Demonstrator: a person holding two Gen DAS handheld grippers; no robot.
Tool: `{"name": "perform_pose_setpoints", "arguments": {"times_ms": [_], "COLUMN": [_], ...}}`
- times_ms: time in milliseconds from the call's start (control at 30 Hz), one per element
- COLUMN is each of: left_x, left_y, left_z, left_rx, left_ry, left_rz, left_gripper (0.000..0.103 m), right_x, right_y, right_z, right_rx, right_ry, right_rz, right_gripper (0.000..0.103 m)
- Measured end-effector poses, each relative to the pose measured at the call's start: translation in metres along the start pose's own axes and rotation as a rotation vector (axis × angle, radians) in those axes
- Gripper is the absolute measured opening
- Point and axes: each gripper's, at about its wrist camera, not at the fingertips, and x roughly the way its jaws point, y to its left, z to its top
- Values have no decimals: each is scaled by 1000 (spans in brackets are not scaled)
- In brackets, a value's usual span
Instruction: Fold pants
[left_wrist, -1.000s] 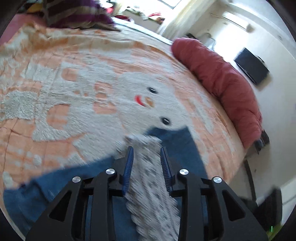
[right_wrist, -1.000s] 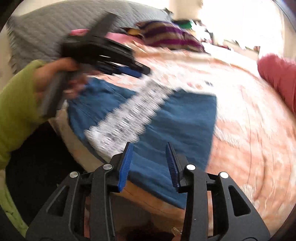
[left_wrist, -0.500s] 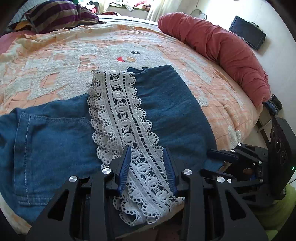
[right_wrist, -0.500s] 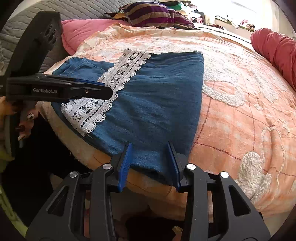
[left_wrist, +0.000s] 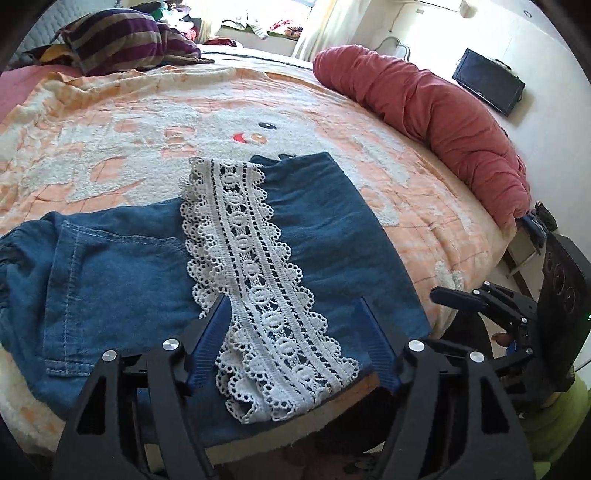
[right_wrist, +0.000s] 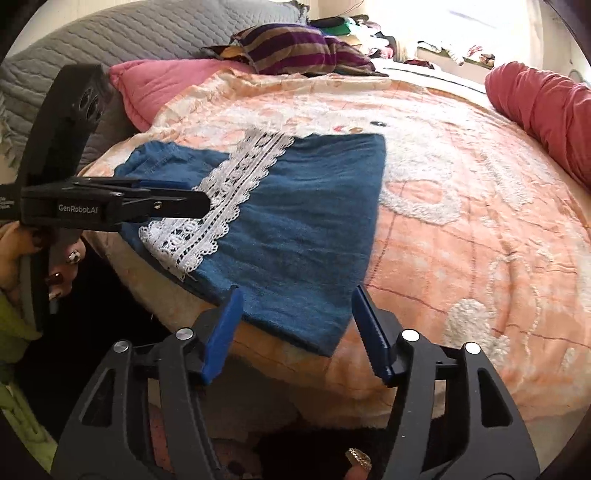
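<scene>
Now both grippers have just been opening, jaws spread and holding nothing: the left gripper (left_wrist: 291, 347) straddles the lace trim (left_wrist: 255, 273), the right gripper (right_wrist: 295, 332) the near corner of the denim pants (right_wrist: 306, 229), folded over at the blanket's (right_wrist: 461, 221) six o'clock edge. Next, probably, regrip for another fold.

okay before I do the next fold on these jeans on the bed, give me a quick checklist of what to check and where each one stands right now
1. Left gripper released: ok, jaws have just been opening, lace strip loose between them.
2. Right gripper released: ok, jaws have just been opening, astride the near corner, not pressing.
3. Pants lying flat on the blanket: ok.
4. Near edge fully on the bed: not ok, it reaches the bed's edge.
5. Layers aligned underneath: cannot tell.
</scene>
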Motion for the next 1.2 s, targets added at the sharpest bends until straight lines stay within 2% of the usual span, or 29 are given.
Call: {"name": "perform_pose_setpoints", "arguments": {"times_ms": [100, 200, 633, 667, 833, 1000, 1200], "left_x": [-4, -8, -31, -36, -66, -96, -110], "left_y": [0, -1, 5, 6, 15, 39, 72], "left_z": [-1, -3, -7, -7, -12, -22, -36], "left_rx": [-1, -5, -28, -34, -63, -156, -297], "left_ry": [-8, -19, -60, -70, -128, -160, -139], "left_rz": [4, 15, 61, 66, 93, 162, 181], "left_gripper": [68, 82, 83, 99, 98, 98, 98], "right_x": [-5, -11, -32, -33, -40, -40, -30], "right_y": [-4, -6, -10, -10, -7, 3, 30], "right_z": [1, 2, 11, 13, 24, 46, 85], "right_rx": [22, 30, 48, 47, 42, 7, -67], "right_ry": [-14, -28, -87, -90, -123, -139, -143], "right_rz": [-15, -26, -67, -69, -58, -14, 90], "right_gripper": [63, 68, 83, 84, 88, 89, 92]}}
